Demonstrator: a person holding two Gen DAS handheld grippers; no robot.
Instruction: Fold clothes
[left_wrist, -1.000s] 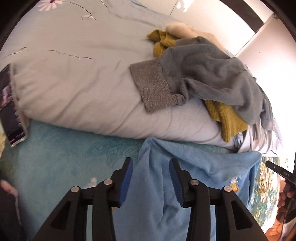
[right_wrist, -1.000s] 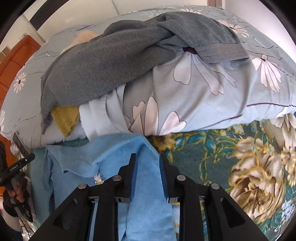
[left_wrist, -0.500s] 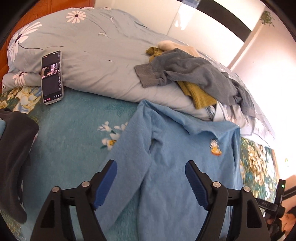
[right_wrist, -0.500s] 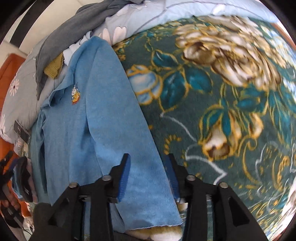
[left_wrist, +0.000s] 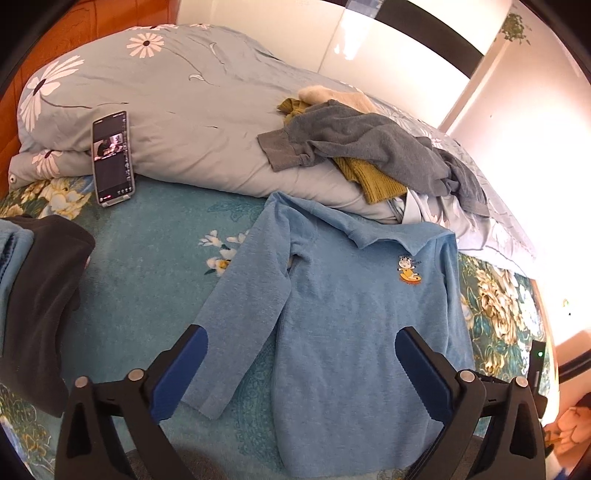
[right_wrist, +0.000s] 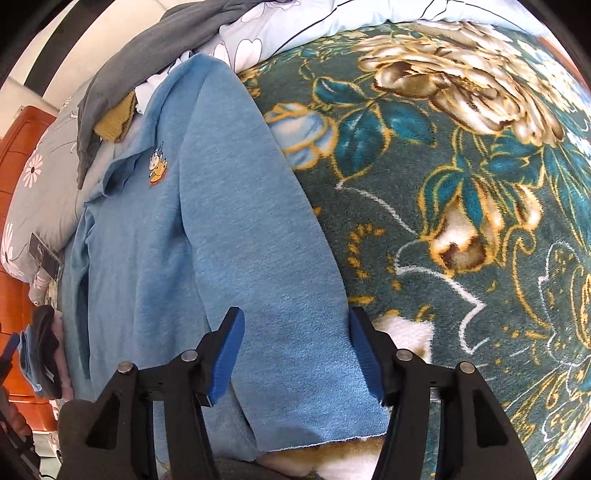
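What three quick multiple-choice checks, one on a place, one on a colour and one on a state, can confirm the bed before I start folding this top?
1. Where does the phone stand?
A. Propped against the floral duvet
B. On the blue top
C. On the grey sweater

2. What colour is the knit under the grey sweater?
A. Red
B. Mustard yellow
C. White

3. How does the blue top lie?
A. Folded in half
B. Rolled up
C. Spread flat, both sleeves alongside

Answers: 1 A, the phone leans on the duvet's edge. 2 B, the mustard knit pokes out beneath the grey. 3 C, the top lies open with the cartoon badge up.
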